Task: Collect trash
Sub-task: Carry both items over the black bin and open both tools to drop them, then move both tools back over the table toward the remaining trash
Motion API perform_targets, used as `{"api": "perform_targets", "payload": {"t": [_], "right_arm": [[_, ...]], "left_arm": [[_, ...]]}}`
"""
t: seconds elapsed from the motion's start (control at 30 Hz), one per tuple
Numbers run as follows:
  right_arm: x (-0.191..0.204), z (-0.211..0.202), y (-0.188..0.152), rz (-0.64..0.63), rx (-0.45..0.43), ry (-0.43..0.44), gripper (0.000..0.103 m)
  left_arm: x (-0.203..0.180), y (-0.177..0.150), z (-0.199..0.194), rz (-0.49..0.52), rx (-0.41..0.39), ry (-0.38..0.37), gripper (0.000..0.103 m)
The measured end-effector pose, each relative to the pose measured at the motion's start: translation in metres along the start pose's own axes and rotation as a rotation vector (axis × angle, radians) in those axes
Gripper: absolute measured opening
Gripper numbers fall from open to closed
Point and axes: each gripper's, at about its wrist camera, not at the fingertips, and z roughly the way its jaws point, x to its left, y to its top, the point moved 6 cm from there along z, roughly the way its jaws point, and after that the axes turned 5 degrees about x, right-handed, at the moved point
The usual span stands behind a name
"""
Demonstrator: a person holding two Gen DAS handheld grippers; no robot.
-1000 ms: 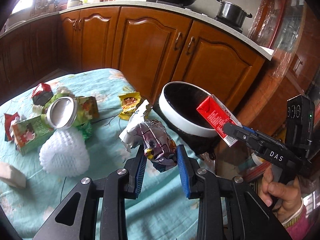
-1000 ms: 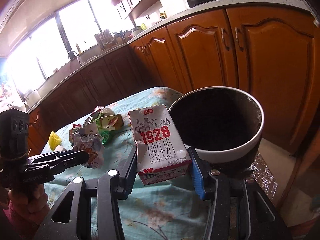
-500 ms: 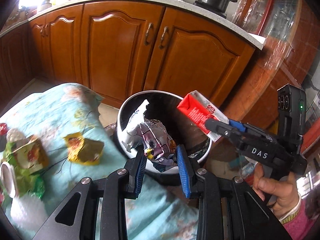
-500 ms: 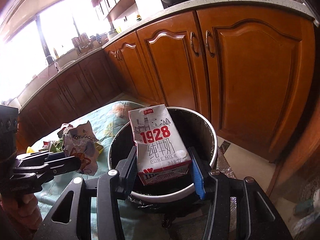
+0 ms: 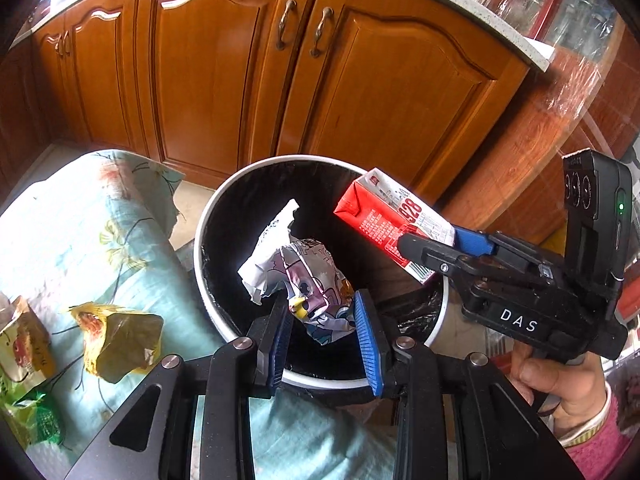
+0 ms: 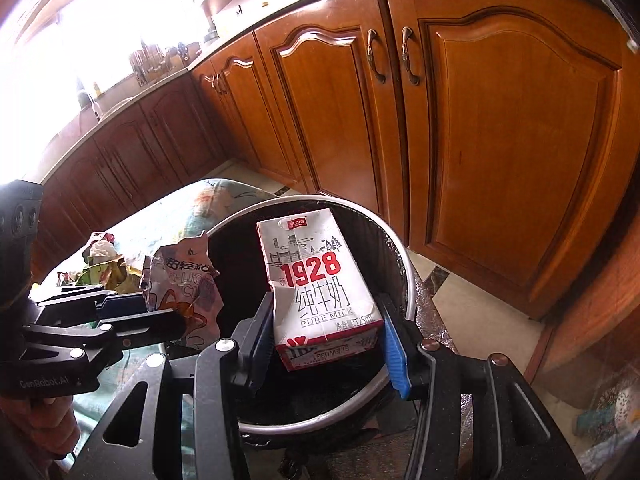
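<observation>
Left gripper (image 5: 322, 330) clamped on a crumpled snack wrapper (image 5: 308, 280) above the black-lined trash bin (image 5: 208, 216), right gripper (image 6: 326, 334) closed around a "1928" milk carton (image 6: 320, 280) over the same bin, apparently nothing inside, more wrappers (image 5: 120, 340) on the floral tablecloth (image 5: 60, 220).

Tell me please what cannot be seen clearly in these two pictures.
- Bottom of the round black white-rimmed trash bin: dark, and covered by the crumpled printed snack wrapper in the left tongs, left wrist view.
- Small print on the red-and-white milk carton: too small, right wrist view.
- Window area: overexposed, right wrist view.
</observation>
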Motion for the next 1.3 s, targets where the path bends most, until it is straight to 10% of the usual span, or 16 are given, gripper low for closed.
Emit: {"api": "perform_targets", "payload": {"t": [0.63,1.3], "right_arm": [[0.004,-0.046,-0.01,0.143,-0.15,0.107,0.093],[0.15,-0.047,-0.081,0.001,-0.142,0.305,0.099]], "left_arm": [[0.017,-0.042,-0.041,-0.091,-0.149,0.017,0.067],[0.083,-0.201,-0.16,-0.335,-0.262,0.199,0.069]]}}
